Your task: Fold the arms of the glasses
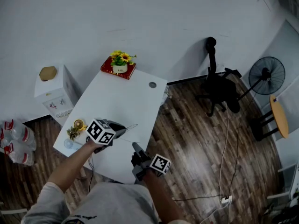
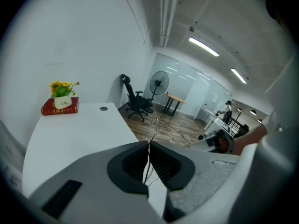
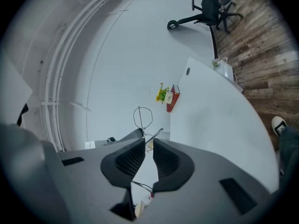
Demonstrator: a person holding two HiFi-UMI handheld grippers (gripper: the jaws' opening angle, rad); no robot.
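Thin wire-framed glasses [image 1: 131,126] hang over the near part of the white table [image 1: 121,101]. My left gripper [image 1: 122,129] is shut on them; in the left gripper view the wire [image 2: 155,122] runs out from between the closed jaws of the left gripper [image 2: 149,143]. My right gripper [image 1: 135,146] is just right of and nearer than the glasses. In the right gripper view the right gripper [image 3: 148,141] has its jaws a narrow gap apart. One lens ring [image 3: 143,116] and a thin arm lie just beyond the tips, and nothing is seen pressed between the pads.
A red book with a potted sunflower [image 1: 118,68] sits at the table's far end, near a cable hole [image 1: 152,84]. A small plant and cup [image 1: 77,126] stand at the left edge. An office chair [image 1: 217,85] and fan [image 1: 266,76] stand on the wood floor to the right.
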